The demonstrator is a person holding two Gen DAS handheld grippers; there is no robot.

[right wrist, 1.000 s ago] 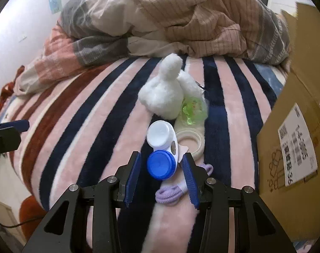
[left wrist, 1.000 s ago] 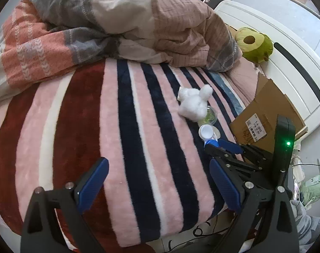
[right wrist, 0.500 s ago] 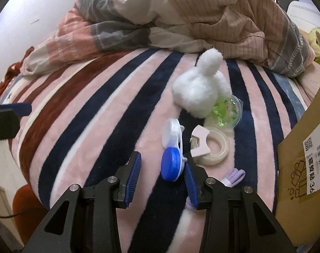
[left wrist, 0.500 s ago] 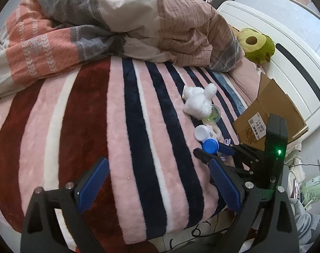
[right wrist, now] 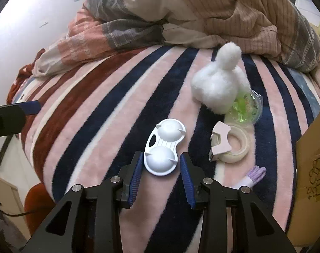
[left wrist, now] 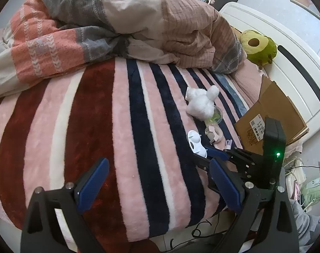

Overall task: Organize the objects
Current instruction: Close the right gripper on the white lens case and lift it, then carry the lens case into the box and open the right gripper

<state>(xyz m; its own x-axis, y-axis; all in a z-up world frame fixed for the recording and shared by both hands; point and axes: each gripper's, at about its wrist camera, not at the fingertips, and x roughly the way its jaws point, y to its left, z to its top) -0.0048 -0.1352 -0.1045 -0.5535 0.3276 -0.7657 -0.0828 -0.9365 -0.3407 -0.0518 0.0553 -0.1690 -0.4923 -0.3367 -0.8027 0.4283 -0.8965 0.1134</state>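
Right gripper point(right wrist: 161, 168) lower, jaws closing around white case point(right wrist: 163, 147).

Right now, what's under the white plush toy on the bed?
The white plush toy lies on the striped blanket and overlaps the edge of a clear round container with green contents. How far the container reaches beneath the plush, and whether anything else sits there, is hidden.

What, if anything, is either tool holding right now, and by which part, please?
Nothing held yet. The right tool is closing around the near dome of the white contact lens case; the left tool is open and empty.
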